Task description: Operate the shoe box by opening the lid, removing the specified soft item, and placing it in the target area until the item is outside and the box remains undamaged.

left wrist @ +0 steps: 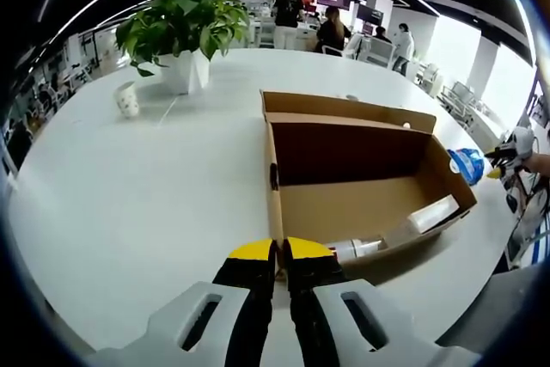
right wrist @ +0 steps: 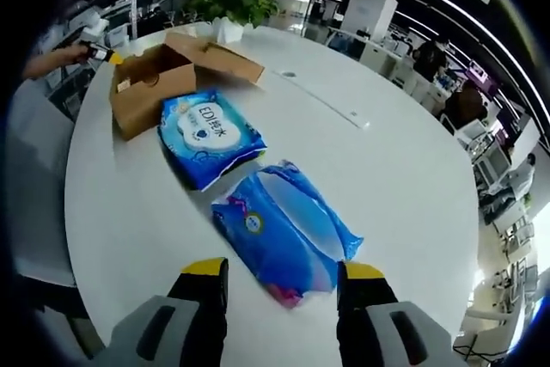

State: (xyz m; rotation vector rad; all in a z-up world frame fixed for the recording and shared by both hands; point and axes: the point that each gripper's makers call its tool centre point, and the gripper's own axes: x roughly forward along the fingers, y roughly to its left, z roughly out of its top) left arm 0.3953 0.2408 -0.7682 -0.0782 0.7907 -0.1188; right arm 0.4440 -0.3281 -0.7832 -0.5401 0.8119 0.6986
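1. Nearest in the left gripper view, the left gripper [left wrist: 281, 253] points forward and slightly down; its black, yellow-tipped jaws are pressed together on the near wall of the open brown cardboard shoe box [left wrist: 369, 204], at its near left corner.
2. In the right gripper view, the right gripper [right wrist: 279, 274] hangs low over the white round bench [right wrist: 404, 178], jaws apart with nothing between them, their tips just short of the near end of the plain blue soft plastic pack [right wrist: 284, 229].
3. Soft packs, counted: two, both lying outside the box on the bench. The plain blue one is nearer; the blue-and-white pack of wipes printed with letters [right wrist: 209, 135] lies just beyond it, between it and the box, the two about touching at one corner.
4. One box. In the right gripper view it sits at the far left of the bench, and a person's hand [right wrist: 60, 59] shows just left of it.
5. Inside the box, against its near wall, lie a white bottle-like item [left wrist: 354, 249] and a pale flat tube-like item [left wrist: 432, 213]; what they are is hard to make out.
6. One green potted plant in a white pot [left wrist: 183, 36] and one white patterned paper cup [left wrist: 127, 99] stand at the far left of the bench.
7. At the right edge of the left gripper view, a blue-and-white object [left wrist: 468, 164] is partly cut off by the box's wall.
8. Several people stand well beyond the bench, small and blurred.
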